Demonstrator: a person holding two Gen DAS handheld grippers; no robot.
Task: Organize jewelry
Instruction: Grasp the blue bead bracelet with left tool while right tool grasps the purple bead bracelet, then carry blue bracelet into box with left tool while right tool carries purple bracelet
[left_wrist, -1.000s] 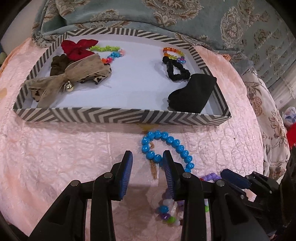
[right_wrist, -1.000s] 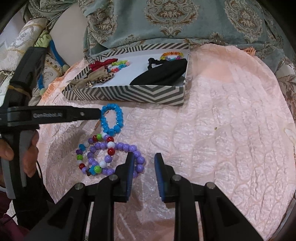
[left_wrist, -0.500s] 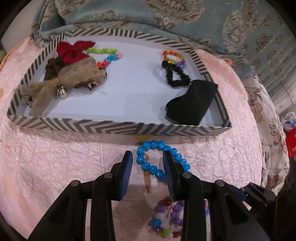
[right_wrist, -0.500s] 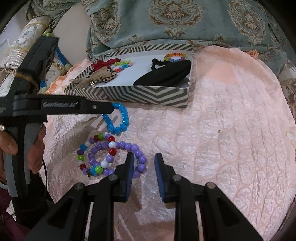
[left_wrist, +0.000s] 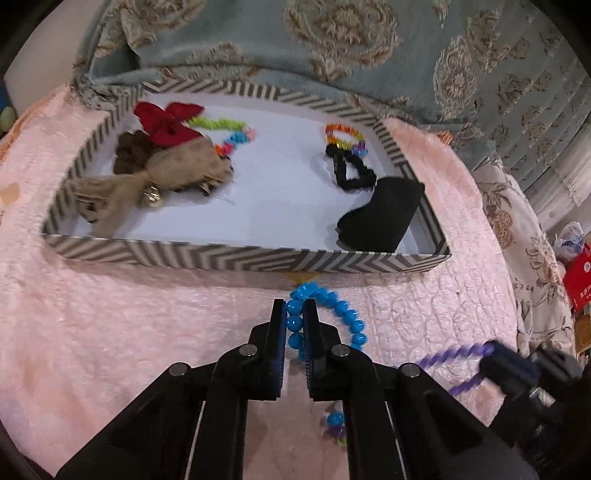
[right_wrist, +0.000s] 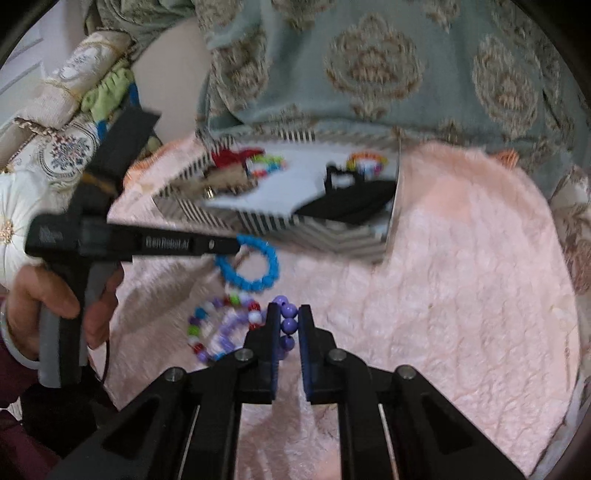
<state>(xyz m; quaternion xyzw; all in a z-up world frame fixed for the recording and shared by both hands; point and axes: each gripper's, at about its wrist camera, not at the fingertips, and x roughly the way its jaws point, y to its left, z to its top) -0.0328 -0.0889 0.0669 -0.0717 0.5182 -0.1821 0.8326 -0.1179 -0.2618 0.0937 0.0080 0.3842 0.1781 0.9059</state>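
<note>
Blue bead bracelet (left_wrist: 325, 317), clamped in the left tool (left_wrist: 294, 325), hangs just before the striped tray (left_wrist: 236, 256); the right tool (right_wrist: 288, 326) pinches the purple bracelet (right_wrist: 286, 325).

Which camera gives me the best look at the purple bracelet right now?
The right wrist view: the purple bracelet sits sharp between the closed pads of the right hand-held gripper. The left wrist view shows only a blurred purple streak at its lower right.

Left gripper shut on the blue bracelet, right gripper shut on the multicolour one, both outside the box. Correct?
Not quite: in the right wrist view the right gripper is shut on the purple bracelet; the multicolour bracelet lies loose beside it. The rest is right.
</note>
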